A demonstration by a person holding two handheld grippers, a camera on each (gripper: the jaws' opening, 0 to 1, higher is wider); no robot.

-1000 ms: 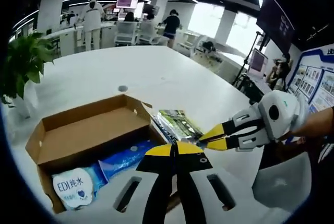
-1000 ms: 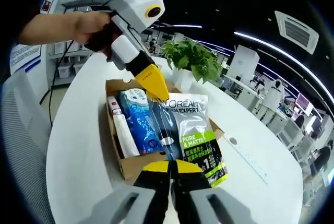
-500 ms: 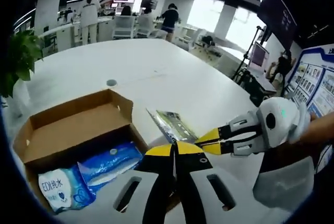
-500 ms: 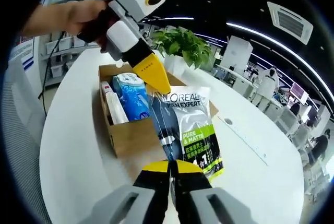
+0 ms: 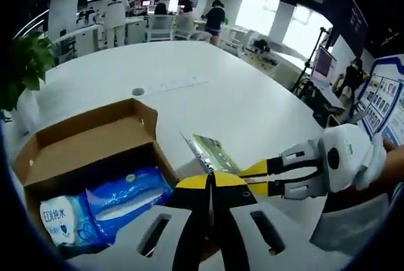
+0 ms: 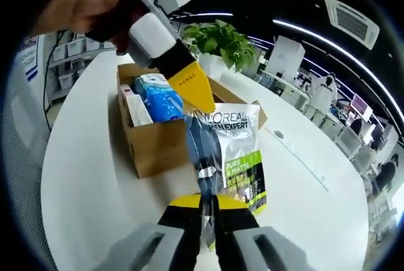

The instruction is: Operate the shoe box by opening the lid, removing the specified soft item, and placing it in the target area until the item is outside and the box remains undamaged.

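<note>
The pouch [image 6: 230, 157] is held clear of the box [image 6: 158, 148], stretched between both tools above the table [image 6: 82, 176]. The right gripper [image 6: 207, 211] is clenched on its lower edge; the left gripper [image 6: 201, 97] is clamped on its top corner. The box lies open, wipes [image 5: 95, 204] inside. The placing step appears to be in hand — the pouch should be carried level, well away from the cardboard wall, and set flat on bare table before either clamp is eased.

Both grippers [image 6: 206, 203] [image 6: 203, 97] clamp pouch [image 6: 228, 151], lifted beside open box [image 6: 151, 148]; wipes [image 6: 158, 97] inside.
</note>
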